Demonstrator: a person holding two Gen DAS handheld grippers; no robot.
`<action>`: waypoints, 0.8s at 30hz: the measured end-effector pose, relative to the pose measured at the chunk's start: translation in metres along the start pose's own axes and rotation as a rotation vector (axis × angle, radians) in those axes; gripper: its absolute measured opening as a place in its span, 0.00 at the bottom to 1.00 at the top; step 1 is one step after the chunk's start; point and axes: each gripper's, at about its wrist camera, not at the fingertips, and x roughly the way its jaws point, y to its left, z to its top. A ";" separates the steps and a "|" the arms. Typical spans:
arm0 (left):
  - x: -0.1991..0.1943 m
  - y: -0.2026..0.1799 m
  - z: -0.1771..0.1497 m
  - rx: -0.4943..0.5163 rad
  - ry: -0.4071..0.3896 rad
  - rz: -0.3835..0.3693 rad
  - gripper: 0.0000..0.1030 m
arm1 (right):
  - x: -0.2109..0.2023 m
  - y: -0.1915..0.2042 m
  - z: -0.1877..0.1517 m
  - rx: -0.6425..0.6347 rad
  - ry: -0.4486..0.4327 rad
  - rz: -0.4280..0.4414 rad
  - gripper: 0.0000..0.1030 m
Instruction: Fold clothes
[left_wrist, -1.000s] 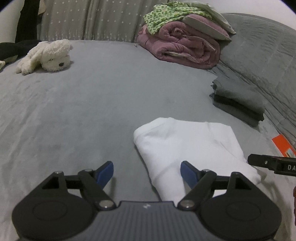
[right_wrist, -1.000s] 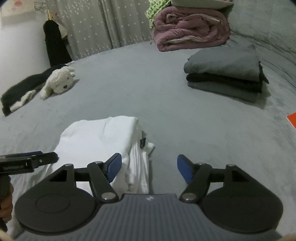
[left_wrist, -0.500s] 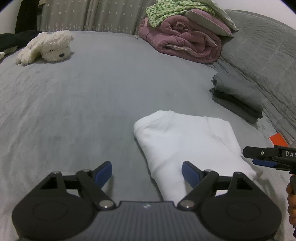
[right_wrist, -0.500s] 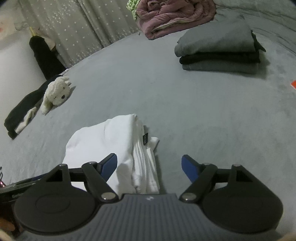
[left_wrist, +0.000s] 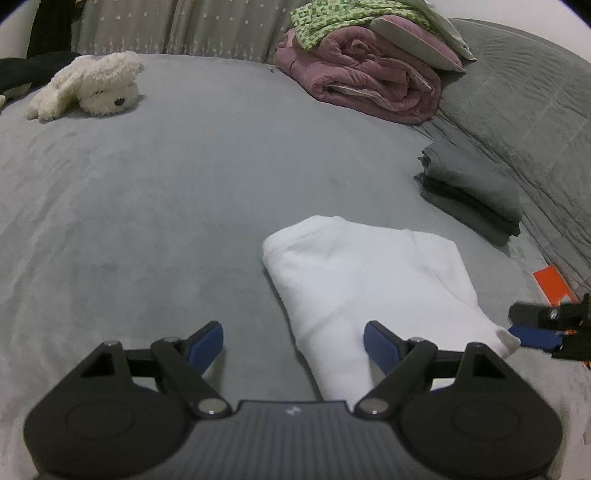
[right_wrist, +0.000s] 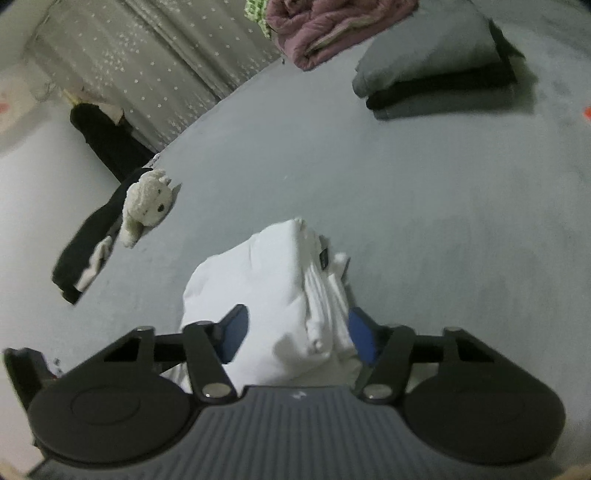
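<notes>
white folded garment (left_wrist: 369, 280) lying on the bed (left_wrist: 177, 177), right gripper (right_wrist: 293, 328) spread astride its layered edge, apparently untouched, left gripper (left_wrist: 293, 341) spread; next: pinch and stack.

The left claw (left_wrist: 293, 341) is low and points forward, with its two blue fingers (left_wrist: 205, 341) spread wide apart and nothing between them. The right claw (right_wrist: 295, 332) is tilted a little to one side and its blue fingers (right_wrist: 234, 332) are also apart, one on each side of white cloth. In the left wrist view the right claw (left_wrist: 535, 328) shows at the right edge, its fingers seen from the side.
</notes>
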 end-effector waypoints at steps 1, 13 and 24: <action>0.000 0.000 0.000 0.000 0.000 -0.001 0.82 | 0.001 -0.001 -0.001 0.012 0.017 -0.004 0.51; 0.000 0.000 -0.004 -0.013 0.008 -0.038 0.82 | -0.020 0.017 -0.014 -0.048 -0.032 0.010 0.20; 0.006 -0.004 -0.014 -0.003 0.011 -0.079 0.82 | 0.003 0.000 -0.024 -0.087 0.023 -0.068 0.25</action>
